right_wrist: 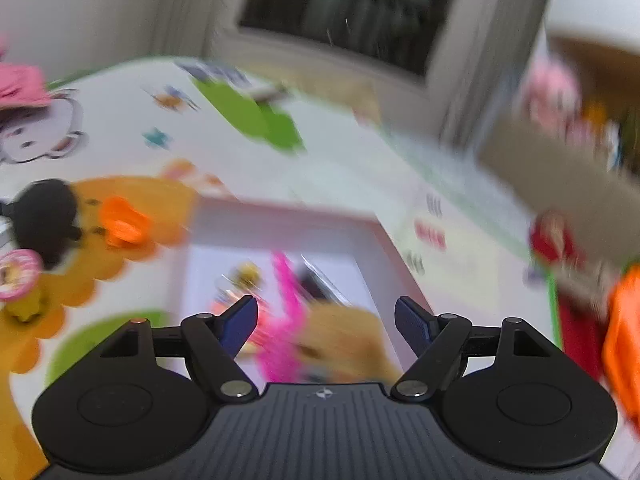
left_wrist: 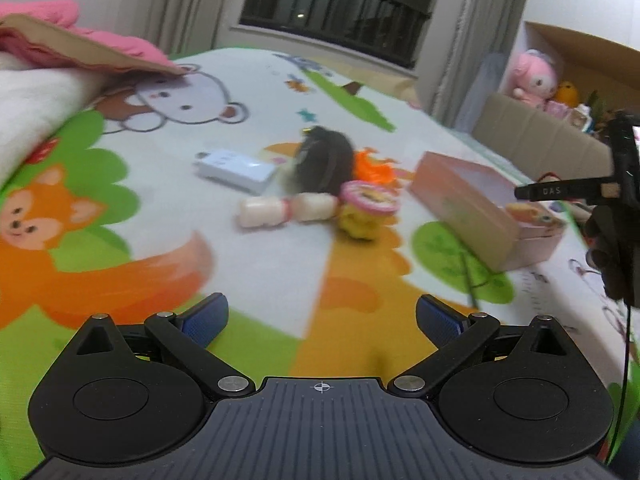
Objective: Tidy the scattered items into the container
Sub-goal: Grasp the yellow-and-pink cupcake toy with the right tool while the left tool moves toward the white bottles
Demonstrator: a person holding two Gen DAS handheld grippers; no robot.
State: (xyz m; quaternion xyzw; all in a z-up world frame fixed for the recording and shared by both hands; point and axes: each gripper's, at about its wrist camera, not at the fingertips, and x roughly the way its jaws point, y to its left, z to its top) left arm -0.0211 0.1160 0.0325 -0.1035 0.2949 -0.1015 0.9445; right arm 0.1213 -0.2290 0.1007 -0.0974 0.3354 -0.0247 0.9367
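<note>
On the cartoon play mat lie a white flat box (left_wrist: 234,170), a dark furry toy (left_wrist: 322,160), an orange toy (left_wrist: 376,168), a cream dumbbell-shaped toy (left_wrist: 286,210) and a yellow cup toy with a pink lid (left_wrist: 366,208). To their right stands the open pink box (left_wrist: 480,208). My left gripper (left_wrist: 322,316) is open and empty, short of these items. My right gripper (right_wrist: 328,320) hovers open over the pink box (right_wrist: 280,216). Below its fingers a pink item (right_wrist: 284,304) and a tan plush (right_wrist: 344,340) lie blurred. The pads press on nothing.
A pink cushion (left_wrist: 72,36) and a white blanket (left_wrist: 36,112) bound the mat's left side. A cardboard box with plush toys (left_wrist: 536,136) stands at the back right. Red (right_wrist: 552,240) and orange (right_wrist: 624,340) things sit right of the pink box.
</note>
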